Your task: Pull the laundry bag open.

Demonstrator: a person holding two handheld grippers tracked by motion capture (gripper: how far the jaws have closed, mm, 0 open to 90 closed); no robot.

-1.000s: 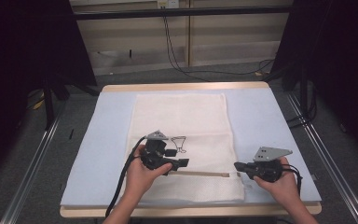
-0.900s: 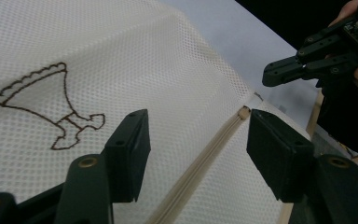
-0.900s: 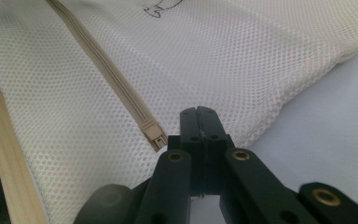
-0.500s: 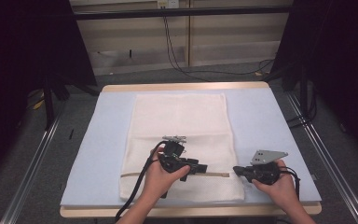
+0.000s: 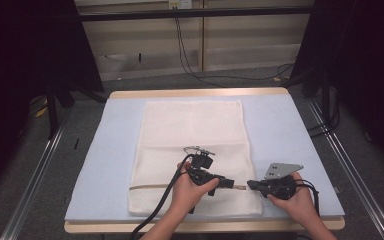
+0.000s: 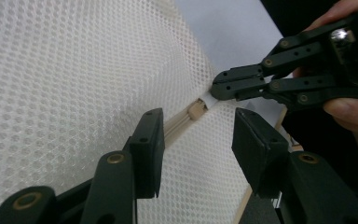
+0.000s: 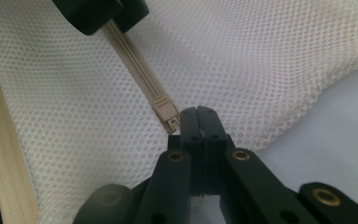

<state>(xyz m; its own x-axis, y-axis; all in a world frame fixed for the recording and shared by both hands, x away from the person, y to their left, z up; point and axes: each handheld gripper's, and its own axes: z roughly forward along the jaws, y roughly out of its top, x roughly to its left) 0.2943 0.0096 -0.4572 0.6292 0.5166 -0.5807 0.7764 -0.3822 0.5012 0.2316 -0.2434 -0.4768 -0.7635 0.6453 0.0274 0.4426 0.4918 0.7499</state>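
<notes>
A white mesh bag (image 5: 190, 135) lies flat on the pale blue mat, with a beige zipper (image 5: 150, 187) across its near end. My right gripper (image 5: 252, 185) is shut on the small white tab (image 6: 208, 98) at the zipper's right end (image 7: 165, 113). My left gripper (image 5: 228, 183) sits just left of it, pointing at it. Its jaws have just been closing and stand partly open over the mesh. The zipper (image 6: 182, 122) runs in between them, close to the left pad (image 6: 150, 140), and neither pad presses on it. Both tools are hand-held.
The blue mat (image 5: 105, 150) covers a table with a wooden front edge (image 5: 205, 226) close below the hands. Metal rails run along both sides of the table. Cables hang at the back wall. Each gripper trails a black cable.
The left hand has slid to the right along the zipper toward the right gripper, and its jaws have narrowed. The right gripper has stayed put, still pinching the tab.
</notes>
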